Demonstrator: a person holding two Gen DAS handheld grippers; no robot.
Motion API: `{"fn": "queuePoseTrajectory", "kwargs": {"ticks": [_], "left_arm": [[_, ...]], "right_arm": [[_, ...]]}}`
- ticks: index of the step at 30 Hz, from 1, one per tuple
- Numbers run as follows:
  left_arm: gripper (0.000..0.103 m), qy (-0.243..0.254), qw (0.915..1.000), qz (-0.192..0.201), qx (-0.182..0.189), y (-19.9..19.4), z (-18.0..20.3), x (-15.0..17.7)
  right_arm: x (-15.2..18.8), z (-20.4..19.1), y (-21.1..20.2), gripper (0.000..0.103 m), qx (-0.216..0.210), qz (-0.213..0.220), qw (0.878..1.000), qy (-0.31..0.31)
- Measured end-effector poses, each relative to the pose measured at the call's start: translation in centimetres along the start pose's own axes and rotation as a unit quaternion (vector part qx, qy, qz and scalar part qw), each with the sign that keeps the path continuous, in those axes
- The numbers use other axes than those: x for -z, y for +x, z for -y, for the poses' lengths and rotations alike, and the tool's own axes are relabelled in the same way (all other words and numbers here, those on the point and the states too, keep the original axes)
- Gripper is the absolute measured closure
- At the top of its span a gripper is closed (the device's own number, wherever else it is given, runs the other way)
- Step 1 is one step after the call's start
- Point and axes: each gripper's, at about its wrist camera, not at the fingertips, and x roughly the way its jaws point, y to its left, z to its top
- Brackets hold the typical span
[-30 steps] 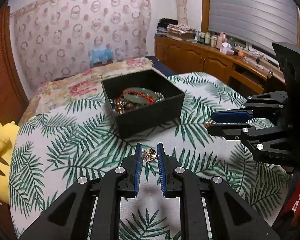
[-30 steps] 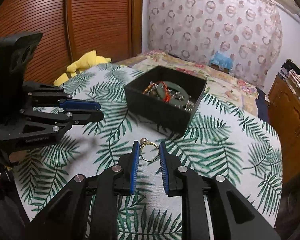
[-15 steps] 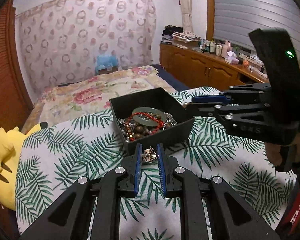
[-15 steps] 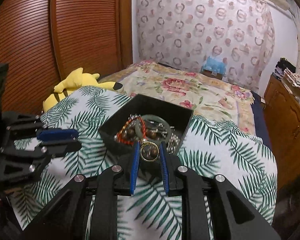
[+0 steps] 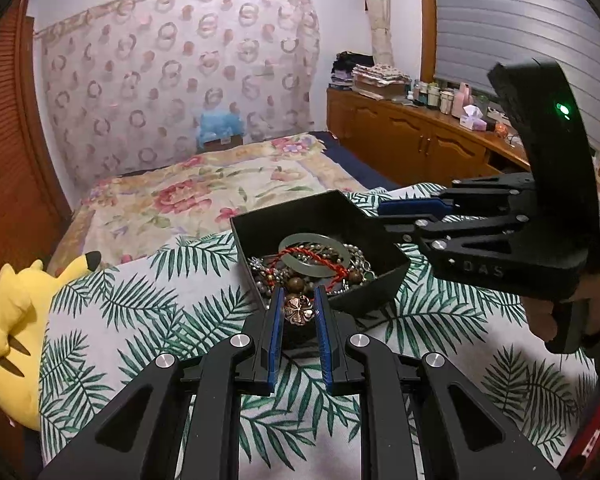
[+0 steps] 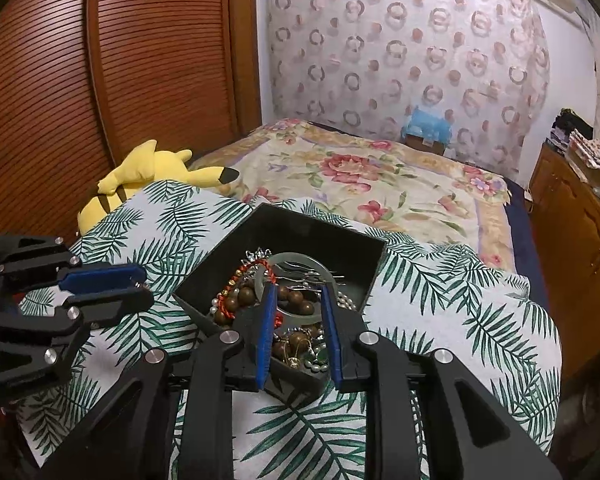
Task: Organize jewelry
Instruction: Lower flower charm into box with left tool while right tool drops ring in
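The right hand-held gripper (image 6: 298, 312) is held over the near corner of the black box (image 6: 352, 240), and its jaws are opening with nothing seen between the pads. The gold ring that was pinched there a second ago is no longer in the grip; a thin gold loop (image 6: 290, 354) can be made out among the beads below, so the ring is judged to have been dropped into the box, though the heap is too tangled for certainty. One piece is thus counted as put away.

The left hand-held gripper (image 5: 299, 312) is clamped on a small flower-shaped ornament (image 5: 298, 309), held at the near rim of the box, above the wooden beads and the green bangle (image 5: 315, 254) wound with a red cord. Its release into the box is taken to be the step that remains.

Compared with the earlier frames, both grippers have been brought from the open palm-leaf cloth (image 5: 140, 320) up to the box, which now fills the middle of both views. The left grip is unchanged, and the yellow plush toy (image 6: 148, 176) has not been moved.
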Motion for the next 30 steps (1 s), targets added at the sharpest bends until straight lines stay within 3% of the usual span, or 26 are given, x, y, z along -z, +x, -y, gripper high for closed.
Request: {"fn": "queuePoseTrajectory", "kwargs": {"ticks": [30], "left_arm": [[0.089, -0.024, 0.9993, -0.025, -0.012, 6.7, -0.1, -5.2]], "right_arm": [[4.9, 3.9, -1.8, 0.076, 0.028, -0.004, 0.998, 0.053]]}}
